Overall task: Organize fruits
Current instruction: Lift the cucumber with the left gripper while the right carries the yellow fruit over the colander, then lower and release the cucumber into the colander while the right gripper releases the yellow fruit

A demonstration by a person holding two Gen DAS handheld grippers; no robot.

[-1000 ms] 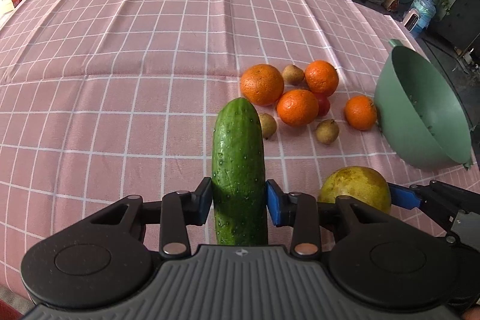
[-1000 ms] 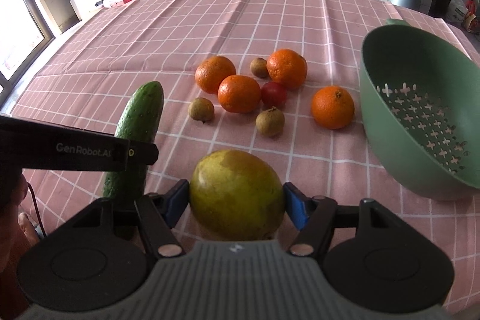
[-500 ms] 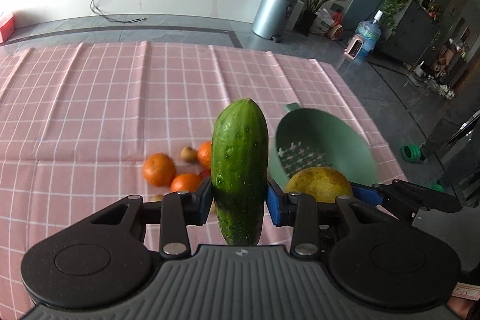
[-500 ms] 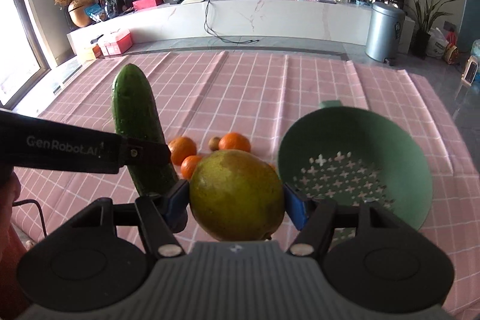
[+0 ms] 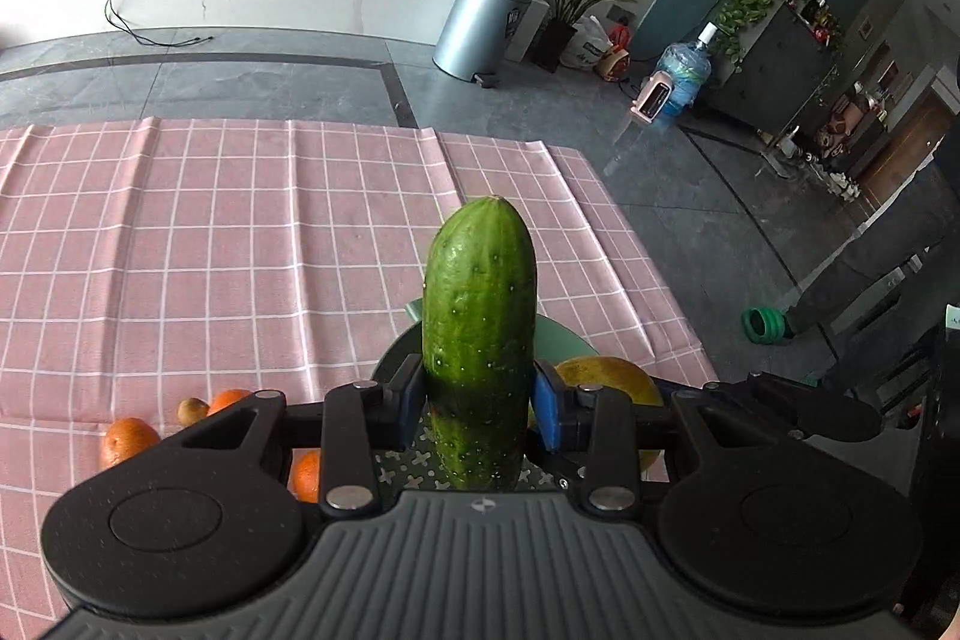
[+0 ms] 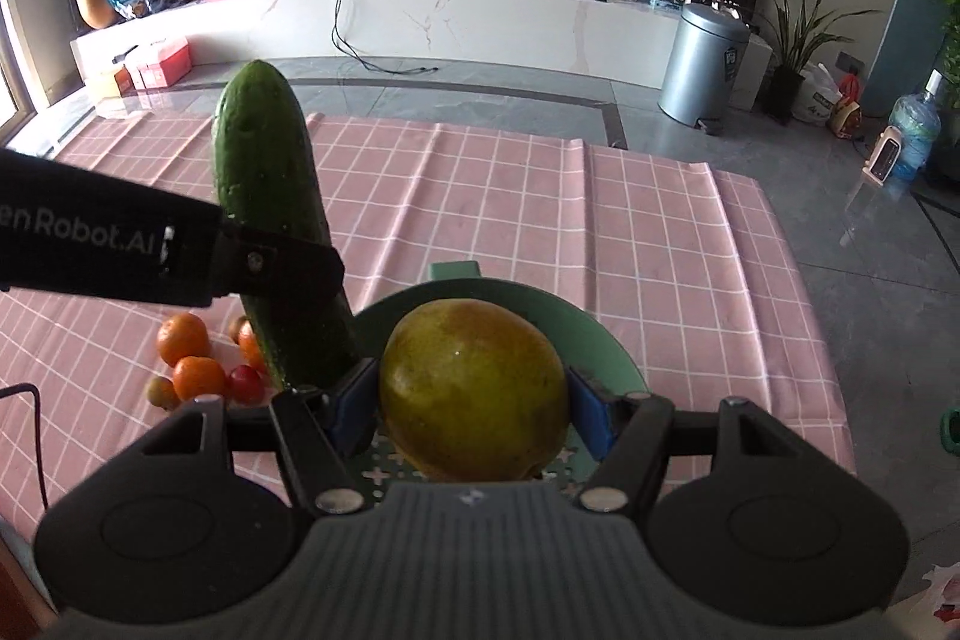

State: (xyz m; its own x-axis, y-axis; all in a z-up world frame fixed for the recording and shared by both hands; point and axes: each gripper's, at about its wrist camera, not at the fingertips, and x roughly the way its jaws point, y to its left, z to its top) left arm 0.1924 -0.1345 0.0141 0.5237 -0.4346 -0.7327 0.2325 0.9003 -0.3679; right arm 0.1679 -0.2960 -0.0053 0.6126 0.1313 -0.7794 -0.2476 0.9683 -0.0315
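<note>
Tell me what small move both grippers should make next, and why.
Probably lower both toward the green colander. The left gripper grips the cucumber and the right gripper the yellow-green fruit, both above its perforated bottom.

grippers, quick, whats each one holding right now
left gripper: closed on the cucumber
right gripper: closed on the yellow-green mango

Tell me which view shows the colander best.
Right wrist: the colander shows its far rim, handle tab and some perforated floor around the mango. Left wrist shows only slivers of rim and floor behind the cucumber and gripper.
</note>
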